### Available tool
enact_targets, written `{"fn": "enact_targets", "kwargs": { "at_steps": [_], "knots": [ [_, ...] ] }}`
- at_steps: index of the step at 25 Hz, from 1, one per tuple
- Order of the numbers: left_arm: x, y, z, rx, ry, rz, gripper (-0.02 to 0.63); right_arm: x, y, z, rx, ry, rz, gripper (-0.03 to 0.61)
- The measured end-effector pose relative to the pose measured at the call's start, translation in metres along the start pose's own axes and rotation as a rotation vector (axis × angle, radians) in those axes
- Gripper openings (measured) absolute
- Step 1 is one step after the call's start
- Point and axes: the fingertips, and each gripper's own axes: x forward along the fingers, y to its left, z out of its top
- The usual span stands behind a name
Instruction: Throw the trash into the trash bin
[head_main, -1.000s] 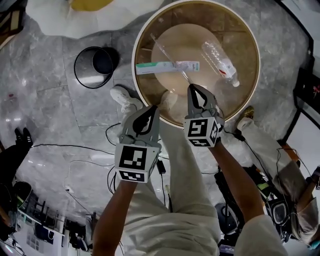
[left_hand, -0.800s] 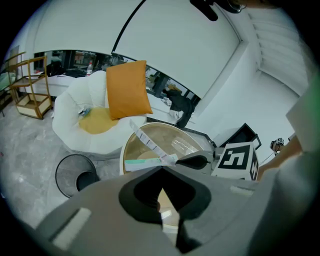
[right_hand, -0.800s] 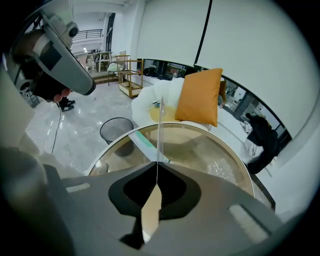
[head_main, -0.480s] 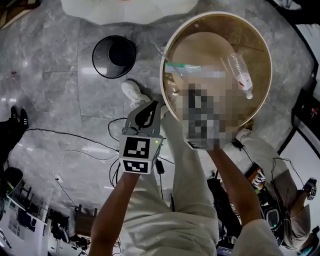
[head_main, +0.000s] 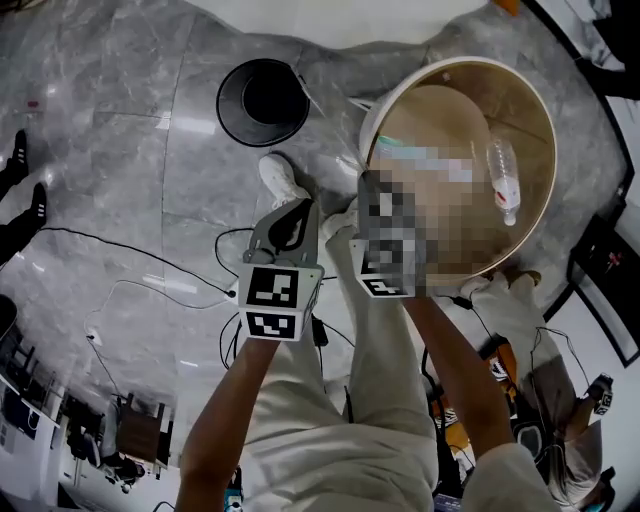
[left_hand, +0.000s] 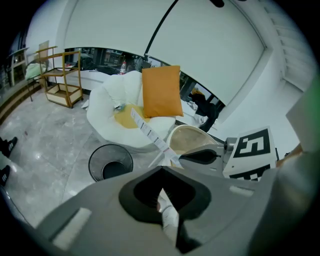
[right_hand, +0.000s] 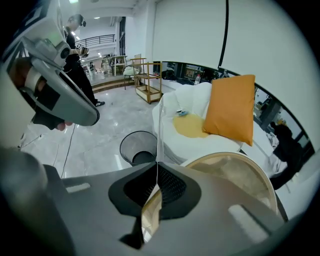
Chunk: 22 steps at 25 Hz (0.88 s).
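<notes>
The right hand-held gripper (right_hand: 156, 167) is closed on one end of a long, narrow white wrapper strip with dark print (left_hand: 150, 134). The rest of the strip stands free beyond the jaws, in the air. The left hand-held gripper (left_hand: 162, 172) is pinched shut on a small crumpled white scrap (left_hand: 167, 212); whether it is paper or film I cannot tell. Both are held above the floor, between the round wood-rimmed surface (head_main: 525, 105) and the round black wire-mesh trash bin (head_main: 233, 118), and neither is over the bin's mouth.

Both pieces likely weigh next to nothing and are limp. The strip will probably flop and flutter, so its free end could catch the rim or drift aside. The end grip looks sound, but the loose end should lead into the bin. Thin film may also cling to a pad. The scrap is compact and should drop straight.

A clear plastic bottle (head_main: 503, 182) lies on the surface. It looks light, smooth and prone to roll, and is best taken across its middle
</notes>
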Motion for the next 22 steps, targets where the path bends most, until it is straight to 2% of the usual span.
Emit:
{"fn": "enact_targets", "kwargs": {
  "at_steps": [7,11,14,22],
  "knots": [
    [-0.006,0.034,-0.004,-0.077,-0.018,0.029,0.000,0.029,0.033,0.019,0.001,0.052,0.061,0.034],
    [-0.002,0.060,-0.009,-0.087,-0.037,0.073,0.000,0.048,0.045,0.022,0.022,0.097,0.107,0.034],
    [0.006,0.075,-0.012,-0.129,-0.045,0.085,0.000,0.062,0.049,0.020,0.019,0.136,0.135,0.034],
    [0.030,0.107,-0.024,-0.163,-0.054,0.097,0.000,0.107,0.059,0.016,0.059,0.206,0.155,0.034]
  ]
}}
